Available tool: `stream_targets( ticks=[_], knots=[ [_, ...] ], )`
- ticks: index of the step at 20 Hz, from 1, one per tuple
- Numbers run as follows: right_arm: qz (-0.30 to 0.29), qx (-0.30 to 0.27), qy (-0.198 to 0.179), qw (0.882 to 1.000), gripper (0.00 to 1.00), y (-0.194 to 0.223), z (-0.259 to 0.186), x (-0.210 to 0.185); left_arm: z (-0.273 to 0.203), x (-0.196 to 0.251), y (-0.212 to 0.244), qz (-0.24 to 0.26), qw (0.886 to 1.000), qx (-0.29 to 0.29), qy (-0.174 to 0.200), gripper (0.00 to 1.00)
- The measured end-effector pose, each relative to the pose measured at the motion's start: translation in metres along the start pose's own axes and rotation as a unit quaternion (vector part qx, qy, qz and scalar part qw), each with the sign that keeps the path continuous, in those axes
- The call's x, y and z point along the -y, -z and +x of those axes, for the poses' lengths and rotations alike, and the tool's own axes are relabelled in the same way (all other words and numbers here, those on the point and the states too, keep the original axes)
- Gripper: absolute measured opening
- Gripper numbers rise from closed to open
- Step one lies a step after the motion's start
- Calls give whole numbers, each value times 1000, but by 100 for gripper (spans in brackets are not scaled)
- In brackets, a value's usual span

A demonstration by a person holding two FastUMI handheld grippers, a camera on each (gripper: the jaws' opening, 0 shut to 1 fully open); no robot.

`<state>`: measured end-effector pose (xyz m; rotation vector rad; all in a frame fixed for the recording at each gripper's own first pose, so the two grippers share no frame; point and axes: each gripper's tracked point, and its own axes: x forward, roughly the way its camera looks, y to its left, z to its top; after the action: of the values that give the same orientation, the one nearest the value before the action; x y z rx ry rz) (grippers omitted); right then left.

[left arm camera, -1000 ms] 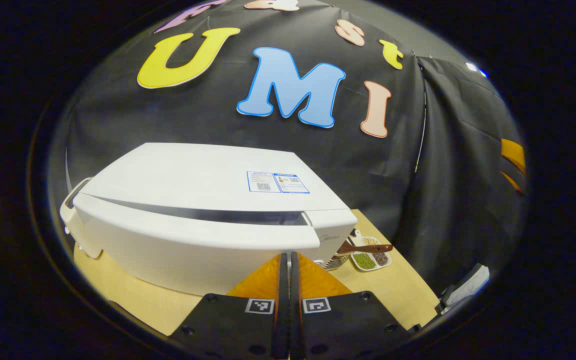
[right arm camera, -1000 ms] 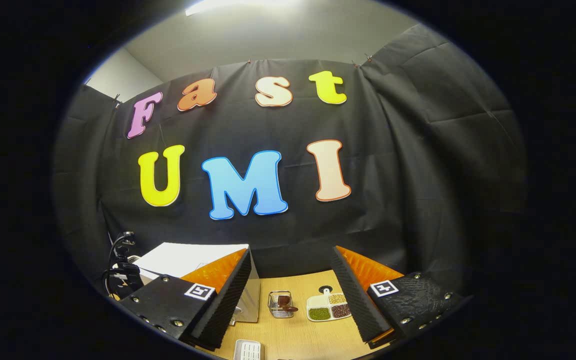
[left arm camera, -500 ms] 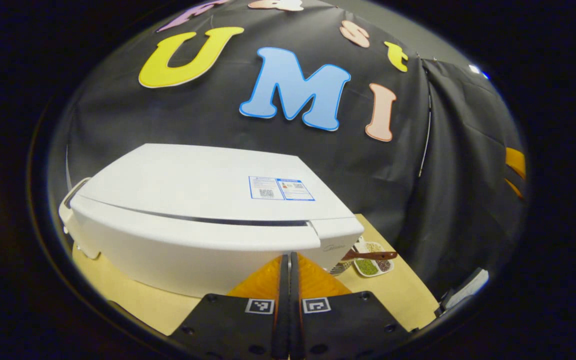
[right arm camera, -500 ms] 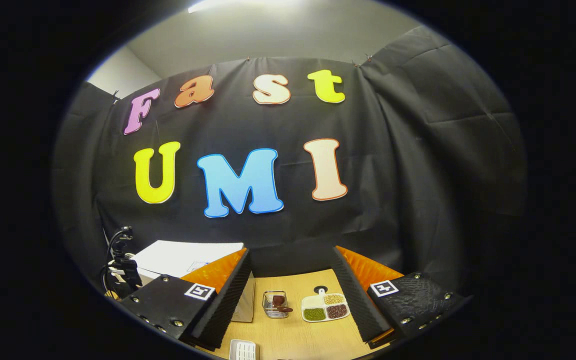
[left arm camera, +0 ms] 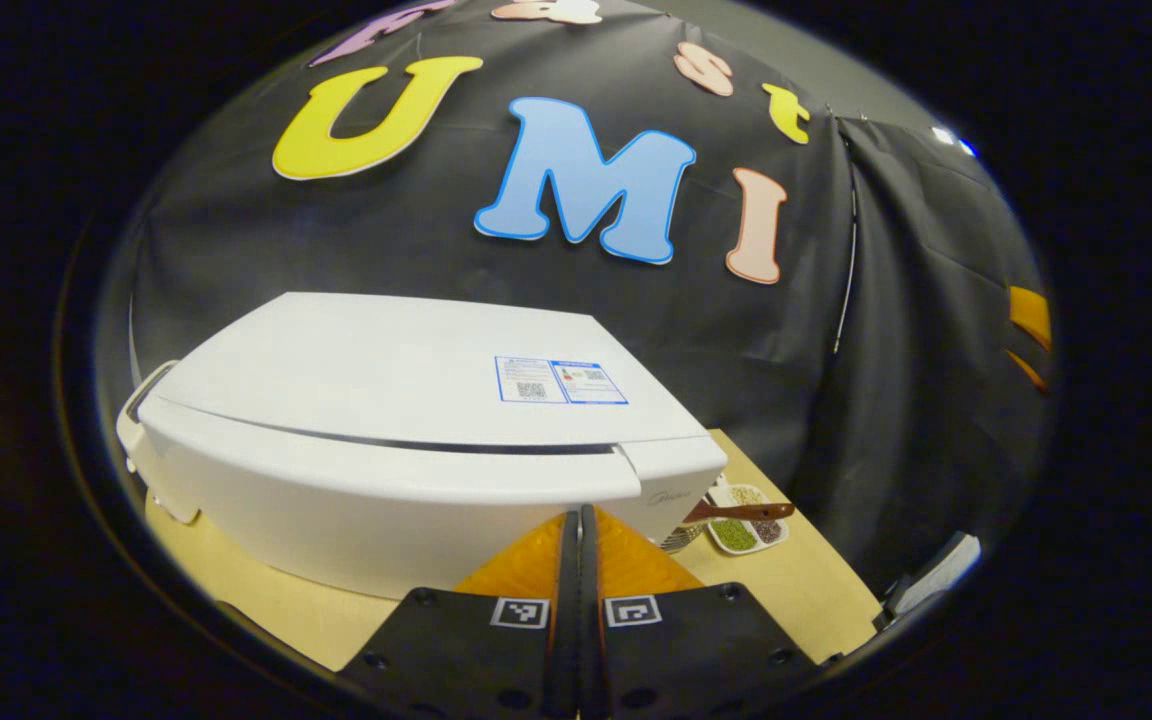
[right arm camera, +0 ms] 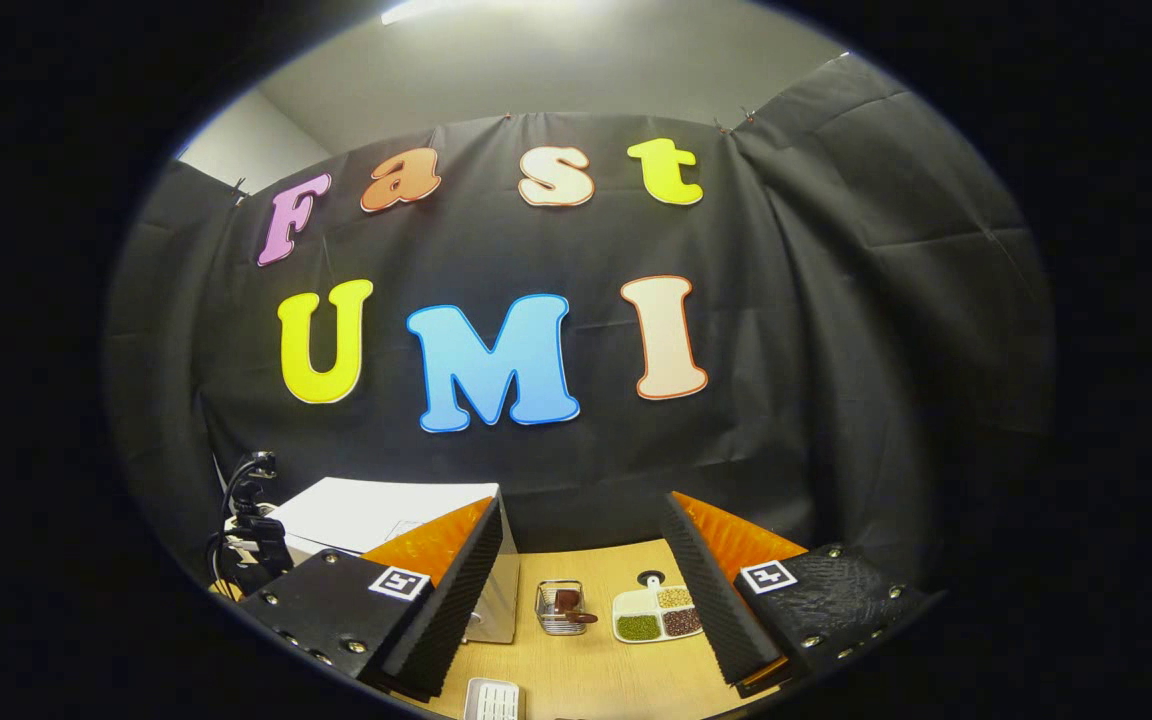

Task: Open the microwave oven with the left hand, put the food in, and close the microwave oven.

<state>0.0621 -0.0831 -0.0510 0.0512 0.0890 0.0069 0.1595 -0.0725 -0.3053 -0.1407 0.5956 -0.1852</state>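
Two hand-held grippers: left (left arm camera: 578, 520) closed against the microwave (left arm camera: 406, 440), right (right arm camera: 581, 560) open above basket (right arm camera: 560, 608) and tray (right arm camera: 656, 615)

Left tool (left arm camera: 579, 520): fingers pressed together, nothing between them, at bottom centre of the left gripper view.
Right tool (right arm camera: 581, 560): fingers spread wide, empty, at the lower frame.

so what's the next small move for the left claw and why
Probably ease the left claw back from the microwave. It's shut with nothing held, right at the front of the door, which looks closed, with only a thin seam showing. The right claw hangs open.
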Motion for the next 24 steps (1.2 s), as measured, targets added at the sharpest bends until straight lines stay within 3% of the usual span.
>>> stream_targets(
  ticks=[3, 4, 5, 6, 7, 9, 13, 16, 17, 18, 20, 24],
  knots=[
    [2, 0, 1, 1000, 97, 1, -5, -1, 3, -1, -1, 13, 1000, 3, -2, 6],
    [1, 0, 2, 1000, 97, 1, -6, -1, 4, -10, -11, 24, 999, 12, -18, 6],
    [0, 0, 3, 1000, 97, 1, -8, -1, 7, 3, -5, 3, 1000, 0, 6, 6],
    [-1, 2, 5, 1000, 97, 0, -10, -1, 6, 5, -9, 6, 1000, 2, 6, 6],
    [-2, 5, 8, 1000, 97, -2, -11, 0, 1, -3, -22, 35, 999, 20, -10, 6],
    [-2, 8, 12, 1000, 100, -4, -15, -2, -18, 4, -43, 56, 997, 46, -8, 6],
    [5, 21, -5, 1000, 97, -18, -19, -24, -95, -10, -111, 59, 989, 127, -38, 7],
    [7, 32, -23, 999, 97, -35, -23, -47, -171, -33, -171, 56, 975, 197, -82, 8],
    [5, 36, -28, 999, 97, -41, -25, -54, -200, -40, -189, 54, 969, 224, -92, 2],
    [2, 39, -32, 999, 97, -46, -28, -61, -229, -41, -206, 50, 965, 242, -89, 26],
    [2, 46, -40, 998, 97, -57, -34, -75, -275, -45, -220, 53, 959, 264, -93, 98],
    [-3, 61, -48, 997, 97, -75, -48, -99, -337, -60, -229, 75, 949, 282, -119, 94]
  ],
)
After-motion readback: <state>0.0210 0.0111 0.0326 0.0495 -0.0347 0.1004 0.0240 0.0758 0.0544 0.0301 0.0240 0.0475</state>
